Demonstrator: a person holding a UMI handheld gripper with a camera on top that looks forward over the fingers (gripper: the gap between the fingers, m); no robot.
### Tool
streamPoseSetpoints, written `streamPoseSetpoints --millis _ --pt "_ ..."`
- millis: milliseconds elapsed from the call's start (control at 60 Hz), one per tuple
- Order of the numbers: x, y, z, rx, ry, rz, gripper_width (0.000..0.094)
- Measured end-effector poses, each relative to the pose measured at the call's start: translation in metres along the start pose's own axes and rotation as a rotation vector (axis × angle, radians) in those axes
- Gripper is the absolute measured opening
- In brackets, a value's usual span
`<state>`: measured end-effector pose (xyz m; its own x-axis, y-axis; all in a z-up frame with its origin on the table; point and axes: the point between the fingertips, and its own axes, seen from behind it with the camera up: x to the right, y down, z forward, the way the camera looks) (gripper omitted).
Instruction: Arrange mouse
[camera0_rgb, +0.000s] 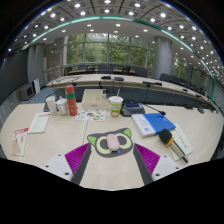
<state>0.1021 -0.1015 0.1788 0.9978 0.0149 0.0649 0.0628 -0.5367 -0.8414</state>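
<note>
The two-finger gripper (112, 158) stands released, its two fingers spread wide apart, each with a magenta pad (76, 156) on its inner face. Between the fingers, with a clear gap at either side, lies a small grey mouse pad in the shape of a cat head with dark ears (113, 143), flat on the pale beige table top (60, 140). On this pad rests the small light-coloured, pinkish computer mouse (113, 143); the fingers do not touch it. Just beyond the right finger lies a yellow and black handheld tool (172, 139), and behind it a blue notebook with a white sheet on it (153, 123). Further ahead of the fingers, near the middle of the table, stands a white paper cup with a green band (116, 105), and beside it, to the right, a dark blue folded object (133, 107) which I cannot identify. To the left of the cup lies a small printed sheet with dark figures (95, 115). More to the left stands a tall red bottle with a green cap (71, 99), with a white cup (61, 105) and a clear glass (51, 102) close beside it. A white booklet (39, 123) and a paper with red print (20, 142) lie near the left finger, well apart from the mouse. Beyond the table there are long desks (120, 82) and large windows (105, 50) with green trees behind them.
</note>
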Motion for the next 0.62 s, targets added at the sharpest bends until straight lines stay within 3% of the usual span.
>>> streamPoseSetpoints --millis 283,617 --pt "-0.028 0.023 -0.133 0.02 0.026 -0.001 0.0857" --pt "-0.047 0.031 -0.173 0.05 0.018 -0.015 0.0858"
